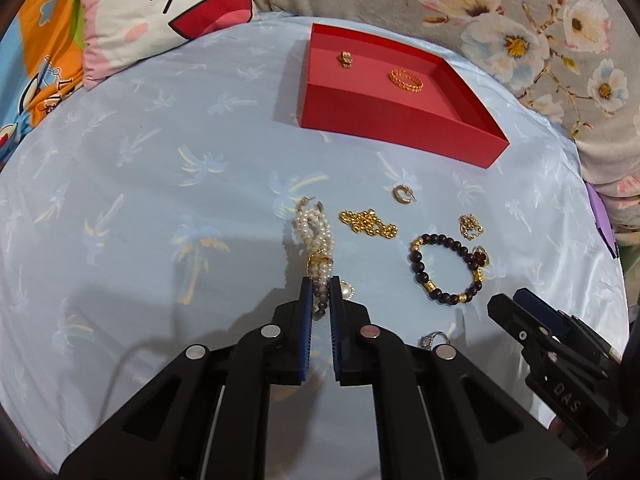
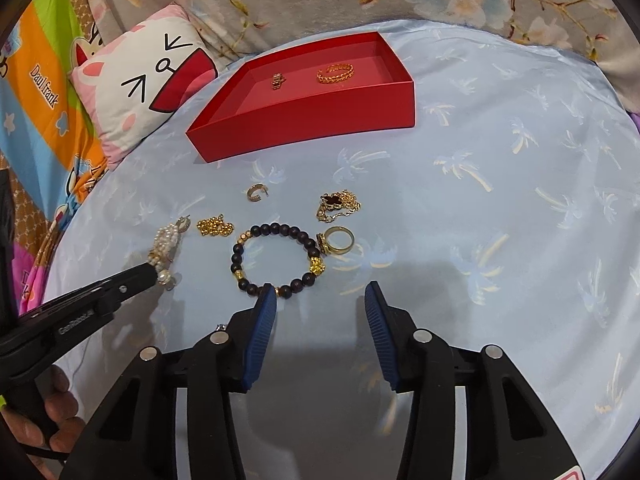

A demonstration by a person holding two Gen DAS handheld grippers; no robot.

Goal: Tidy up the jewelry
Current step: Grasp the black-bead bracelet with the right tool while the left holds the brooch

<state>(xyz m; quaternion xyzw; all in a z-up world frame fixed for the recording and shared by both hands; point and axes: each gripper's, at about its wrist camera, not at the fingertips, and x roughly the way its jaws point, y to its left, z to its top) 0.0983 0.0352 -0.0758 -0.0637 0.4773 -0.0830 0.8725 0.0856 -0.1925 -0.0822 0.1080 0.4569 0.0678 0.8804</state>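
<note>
Left claw pinches pearl bracelet (right claw spread).

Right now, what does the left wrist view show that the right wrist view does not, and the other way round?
Only the left wrist view shows the pearl bracelet pinched between the left claw pads. Only the right wrist view shows the open right claw from behind, the plain gold ring and the black clover chain clearly. Both show the red tray and the dark bead bracelet.
</note>
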